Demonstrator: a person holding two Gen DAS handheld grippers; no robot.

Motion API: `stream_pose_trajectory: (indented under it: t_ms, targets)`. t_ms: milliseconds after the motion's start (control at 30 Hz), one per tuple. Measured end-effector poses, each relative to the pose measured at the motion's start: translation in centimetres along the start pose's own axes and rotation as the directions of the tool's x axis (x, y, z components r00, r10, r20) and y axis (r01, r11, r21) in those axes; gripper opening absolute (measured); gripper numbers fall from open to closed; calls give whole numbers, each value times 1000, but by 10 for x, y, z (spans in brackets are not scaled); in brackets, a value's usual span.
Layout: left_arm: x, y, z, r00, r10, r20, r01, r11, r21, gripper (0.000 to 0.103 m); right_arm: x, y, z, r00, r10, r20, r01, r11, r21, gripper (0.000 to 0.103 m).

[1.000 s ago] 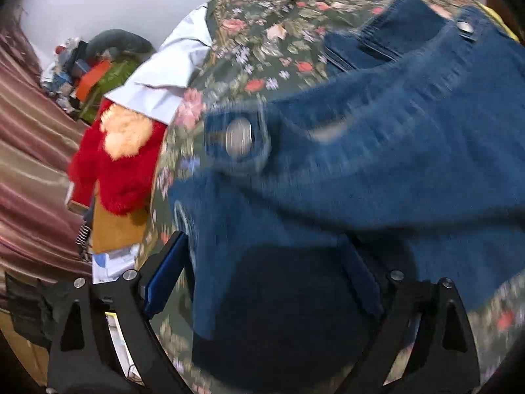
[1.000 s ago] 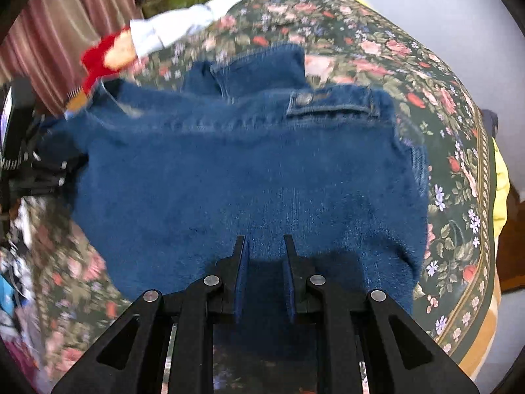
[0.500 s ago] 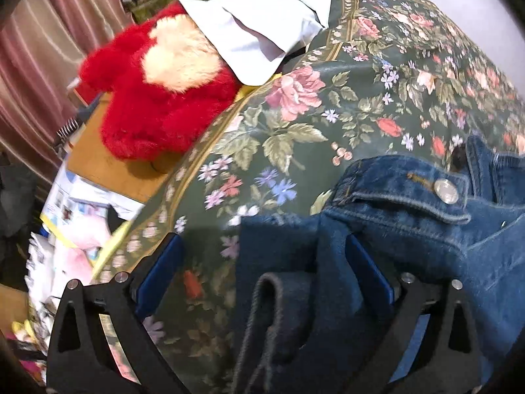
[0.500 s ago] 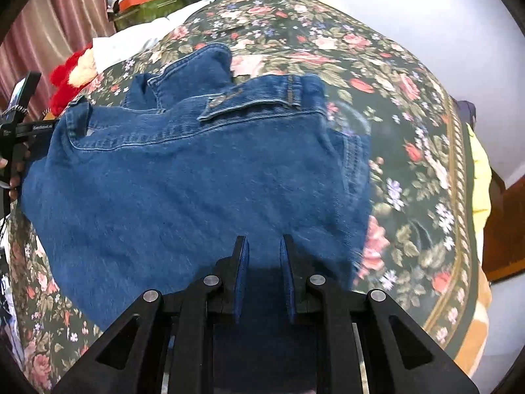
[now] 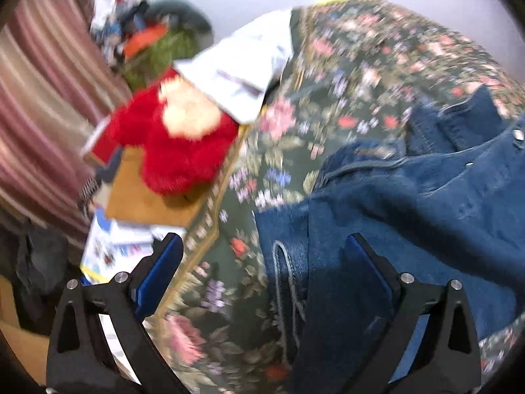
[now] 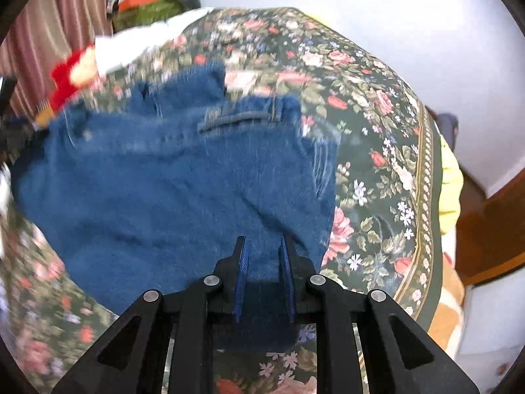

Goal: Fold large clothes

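A blue denim garment (image 6: 183, 184) lies spread on the floral bedspread (image 6: 377, 151), with a pocket flap at its far side. My right gripper (image 6: 262, 239) is shut on its near edge, and the cloth runs between the pads. In the left wrist view the denim garment (image 5: 426, 216) fills the right half, a metal button (image 5: 517, 134) at its far end. My left gripper (image 5: 262, 239) stands wide open above the garment's left edge. Its right finger (image 5: 364, 259) hangs over the denim and its left finger (image 5: 164, 262) over the bedspread (image 5: 295, 151). Neither pad presses on cloth.
A red and cream plush toy (image 5: 177, 144) and a white shirt (image 5: 242, 69) lie at the bed's far left corner. Beside them are a brown box (image 5: 147, 200), printed papers (image 5: 115, 249) and a striped curtain (image 5: 36, 98). A yellow sheet (image 6: 451, 177) shows at the bed's right edge.
My left gripper has let go of the denim, which now lies on the bed, and has drawn back and up. The right gripper has risen a little, still holding the near edge.
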State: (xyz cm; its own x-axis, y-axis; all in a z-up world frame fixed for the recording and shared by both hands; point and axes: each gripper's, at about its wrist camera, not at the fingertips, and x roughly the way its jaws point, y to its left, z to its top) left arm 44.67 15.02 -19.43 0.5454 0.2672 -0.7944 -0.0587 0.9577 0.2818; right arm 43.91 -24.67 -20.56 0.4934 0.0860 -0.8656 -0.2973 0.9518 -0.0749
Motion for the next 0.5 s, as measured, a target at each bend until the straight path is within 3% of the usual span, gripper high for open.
stream_pose_trajectory:
  t_ms: [133, 233, 333, 400, 500]
  targets:
    - [-19, 2, 23, 996, -72, 57, 71, 997, 12, 101, -8, -23, 26, 997, 58, 51, -63, 993, 95, 16]
    - [-14, -3, 38, 989, -133, 58, 133, 991, 8, 101, -3, -33, 46, 988, 134, 76, -144, 978, 152, 16]
    - [16, -15, 49, 986, -166, -7, 166, 986, -13, 101, 11, -39, 68, 981, 172, 87, -186, 963, 195, 16]
    - [46, -20, 51, 972, -220, -85, 216, 975, -57, 101, 25, -40, 80, 981, 182, 73, -193, 959, 206, 16]
    - [79, -22, 45, 942, -307, -137, 288, 947, -143, 101, 52, -36, 95, 986, 166, 25, -167, 967, 193, 16]
